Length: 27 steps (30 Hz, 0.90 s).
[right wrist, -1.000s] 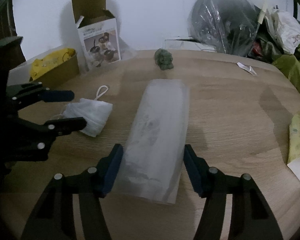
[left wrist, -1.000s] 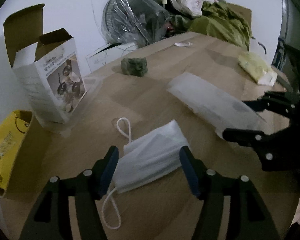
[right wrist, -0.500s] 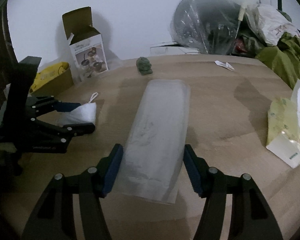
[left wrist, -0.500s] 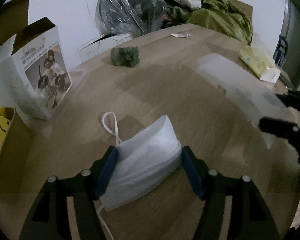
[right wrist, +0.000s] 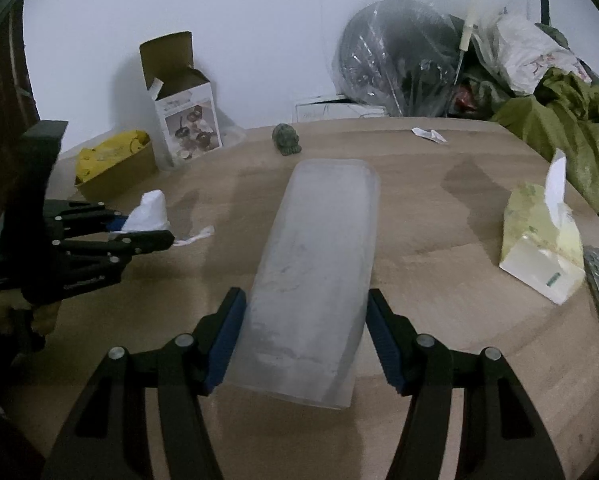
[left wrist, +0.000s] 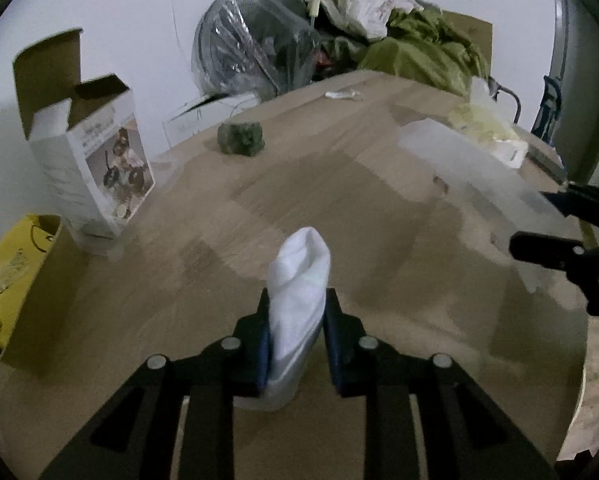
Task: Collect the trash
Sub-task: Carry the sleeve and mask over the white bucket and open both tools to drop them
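Note:
My left gripper (left wrist: pixel 295 312) is shut on a white face mask (left wrist: pixel 299 280), which is crumpled between the blue pads and stands up from them over the wooden table (left wrist: pixel 339 184). The mask (right wrist: pixel 151 212) and left gripper (right wrist: pixel 155 228) also show at the left of the right wrist view, with an ear loop (right wrist: pixel 195 236) trailing on the table. My right gripper (right wrist: pixel 303 328) is open, its fingers on either side of the near end of a long clear plastic bag (right wrist: pixel 319 256) that lies flat. The bag also shows in the left wrist view (left wrist: pixel 471 168).
A small green crumpled lump (right wrist: pixel 286 141) and a white paper scrap (right wrist: pixel 429 134) lie farther back. A yellow tissue pack (right wrist: pixel 539 236) sits at the right. An open printed box (right wrist: pixel 187 112) and a cardboard box with yellow contents (right wrist: pixel 111 160) stand at the left. A wrapped fan (right wrist: pixel 395 60) and green cloth (right wrist: pixel 559 112) crowd the back.
My left gripper has closed on the face mask, squeezing it into a narrow bundle and lifting it. My right gripper has stayed open around the plastic bag.

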### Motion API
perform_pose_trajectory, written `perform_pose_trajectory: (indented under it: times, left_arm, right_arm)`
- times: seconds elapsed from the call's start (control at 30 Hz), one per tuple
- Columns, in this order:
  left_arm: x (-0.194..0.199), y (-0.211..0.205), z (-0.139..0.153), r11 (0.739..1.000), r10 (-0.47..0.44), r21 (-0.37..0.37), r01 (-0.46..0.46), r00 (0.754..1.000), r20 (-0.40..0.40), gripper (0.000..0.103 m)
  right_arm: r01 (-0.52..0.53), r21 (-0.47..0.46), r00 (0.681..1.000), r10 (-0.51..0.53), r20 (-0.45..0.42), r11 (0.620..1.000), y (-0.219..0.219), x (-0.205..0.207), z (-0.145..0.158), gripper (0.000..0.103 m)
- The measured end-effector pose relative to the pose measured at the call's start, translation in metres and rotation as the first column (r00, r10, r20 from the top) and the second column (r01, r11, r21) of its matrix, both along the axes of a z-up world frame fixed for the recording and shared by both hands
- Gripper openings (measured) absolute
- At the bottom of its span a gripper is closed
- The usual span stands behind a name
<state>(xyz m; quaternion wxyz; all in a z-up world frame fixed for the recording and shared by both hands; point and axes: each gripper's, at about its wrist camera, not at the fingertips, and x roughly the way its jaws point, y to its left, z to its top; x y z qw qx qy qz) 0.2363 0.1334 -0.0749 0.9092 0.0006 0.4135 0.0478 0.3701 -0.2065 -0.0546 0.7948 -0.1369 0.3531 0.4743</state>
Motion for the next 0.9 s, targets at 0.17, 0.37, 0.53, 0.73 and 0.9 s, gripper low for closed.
perform_pose_trajectory:
  times: [0.17, 0.37, 0.53, 0.73, 0.9]
  left_arm:
    - [-0.025, -0.014, 0.017, 1.0, 0.007, -0.008, -0.006, 0.999, 0.054, 0.022]
    - [-0.051, -0.028, 0.033, 1.0, -0.019, -0.022, 0.021, 0.995, 0.098, 0.022]
    - [-0.07, -0.041, 0.042, 0.999, -0.036, -0.028, 0.04, 0.991, 0.129, 0.022]
    - [-0.091, -0.059, 0.045, 0.997, -0.067, -0.027, 0.072, 0.987, 0.147, 0.022]
    - [-0.107, -0.073, 0.046, 0.995, -0.086, -0.029, 0.093, 0.982, 0.169, 0.022]
  right_arm:
    - [0.011, 0.001, 1.0, -0.011, 0.007, 1.0, -0.016, -0.015, 0.003, 0.059]
    - [0.021, 0.006, 1.0, -0.021, 0.014, 1.0, -0.035, -0.037, 0.007, 0.059]
    - [0.025, 0.003, 0.999, -0.025, 0.03, 1.0, -0.048, -0.056, 0.01, 0.059]
    - [0.034, 0.0, 0.998, -0.034, 0.051, 0.999, -0.066, -0.079, 0.015, 0.059]
    - [0.048, 0.001, 0.997, -0.048, 0.063, 0.999, -0.083, -0.092, 0.016, 0.059]
